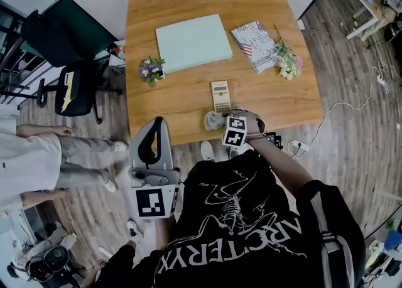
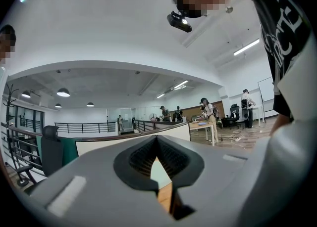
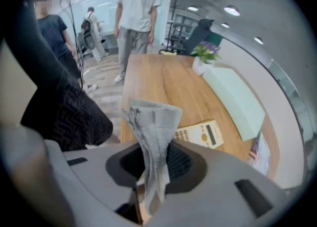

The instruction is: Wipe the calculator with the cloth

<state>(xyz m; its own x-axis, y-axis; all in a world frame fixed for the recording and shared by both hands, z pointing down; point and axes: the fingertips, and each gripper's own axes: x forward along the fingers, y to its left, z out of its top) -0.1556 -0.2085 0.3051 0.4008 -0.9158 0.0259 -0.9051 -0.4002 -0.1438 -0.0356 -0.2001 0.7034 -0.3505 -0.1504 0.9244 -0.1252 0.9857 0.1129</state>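
Note:
A cream calculator (image 1: pixel 220 95) lies flat on the wooden table (image 1: pixel 188 101), a little back from the front edge. My right gripper (image 1: pixel 221 121) hovers at that edge, just in front of the calculator, shut on a crumpled grey cloth (image 1: pixel 212 119). In the right gripper view the cloth (image 3: pixel 153 124) stands up out of the gripper (image 3: pixel 151 169), and the calculator (image 3: pixel 200 133) lies just beyond it. My left gripper (image 1: pixel 155 133) hangs off the table to the front left, over the floor. In its own view the left gripper (image 2: pixel 157 147) is shut on nothing.
On the table's far half lie a pale green board (image 1: pixel 191 42), a small pot of purple flowers (image 1: pixel 151 69), a flag-print booklet (image 1: pixel 254 43) and a flower bunch (image 1: pixel 286 61). A black office chair (image 1: pixel 69 89) and a person's legs (image 1: pixel 63 155) are at the left.

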